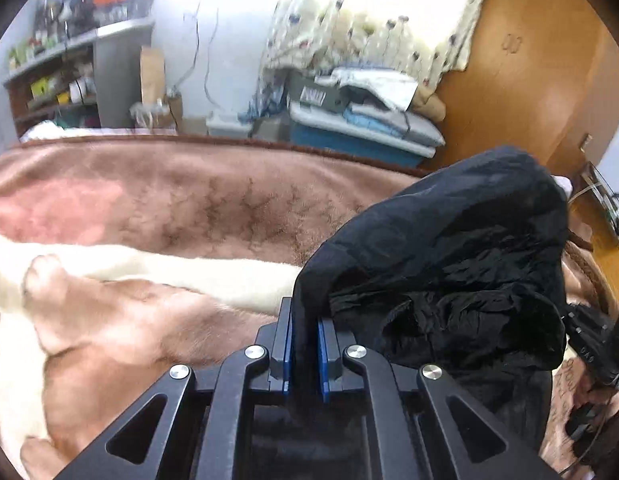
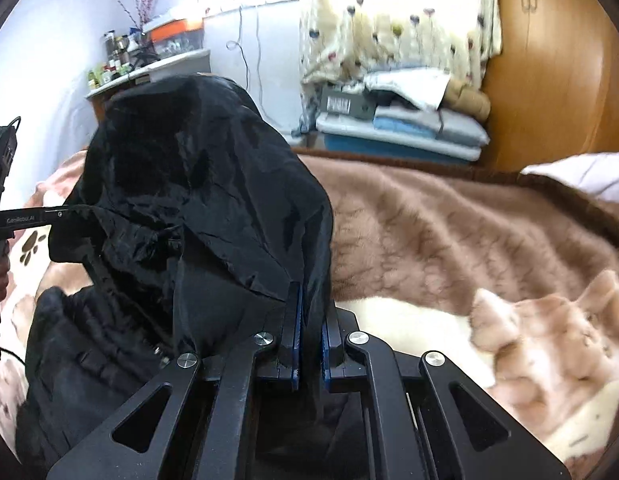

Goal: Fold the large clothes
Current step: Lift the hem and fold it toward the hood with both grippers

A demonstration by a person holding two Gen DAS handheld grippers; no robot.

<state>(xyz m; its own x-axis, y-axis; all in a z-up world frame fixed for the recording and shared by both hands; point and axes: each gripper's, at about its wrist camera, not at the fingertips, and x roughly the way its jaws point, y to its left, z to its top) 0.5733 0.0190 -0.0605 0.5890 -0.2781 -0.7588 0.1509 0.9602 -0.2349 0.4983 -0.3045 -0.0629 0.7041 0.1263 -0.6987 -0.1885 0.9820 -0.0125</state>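
A large black garment [image 1: 461, 264] of thin shiny fabric hangs lifted above the bed. My left gripper [image 1: 305, 320] is shut on one edge of it, the cloth pinched between the blue pads. In the right wrist view the same black garment [image 2: 197, 208] bulges up to the left, and my right gripper [image 2: 310, 320] is shut on another edge of it. The left gripper [image 2: 49, 213] shows at the left edge of that view, its tip in the cloth. The garment's lower part [image 2: 89, 344] lies bunched on the blanket.
A plush brown, pink and white blanket [image 1: 169, 208] with paw prints covers the bed [image 2: 449, 232]. Behind the bed stand a blue box with stacked folded linens [image 1: 369, 120], a cluttered shelf [image 1: 61, 76], a flowered curtain [image 2: 389, 20] and a wooden wardrobe [image 2: 557, 92].
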